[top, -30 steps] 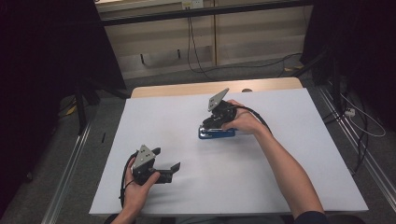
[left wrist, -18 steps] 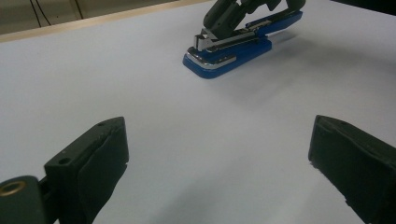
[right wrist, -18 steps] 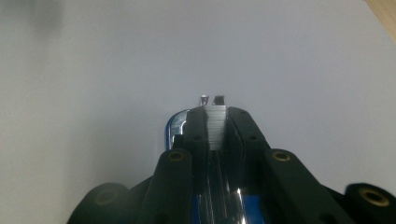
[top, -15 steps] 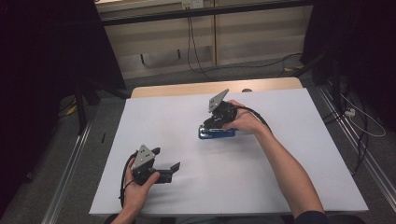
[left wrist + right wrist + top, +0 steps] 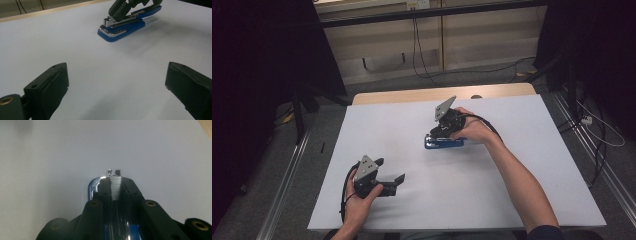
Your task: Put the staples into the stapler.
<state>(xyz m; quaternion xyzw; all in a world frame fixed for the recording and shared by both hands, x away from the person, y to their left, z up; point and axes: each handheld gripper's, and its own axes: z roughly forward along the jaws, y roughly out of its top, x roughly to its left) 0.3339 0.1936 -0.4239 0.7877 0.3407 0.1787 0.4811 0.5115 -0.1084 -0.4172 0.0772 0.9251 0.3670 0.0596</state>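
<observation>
Right gripper [image 5: 438,135]: centre of the high view, forearm stretched in from lower right — jaws clamped on the stapler's metal top.
Stapler [image 5: 443,143]: blue, flat on white table [image 5: 512,165], centre.
Left gripper [image 5: 393,172]: lower left, hand resting — jaws wide apart, empty.

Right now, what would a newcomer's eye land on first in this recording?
The blue stapler, the one spot of colour on the white table, lying a little beyond its middle. The right hand-held gripper is shut on its metal staple rail from above. Nearer the person, at the left, the left hand-held gripper stands wide open with nothing between its jaws, facing the stapler.
</observation>
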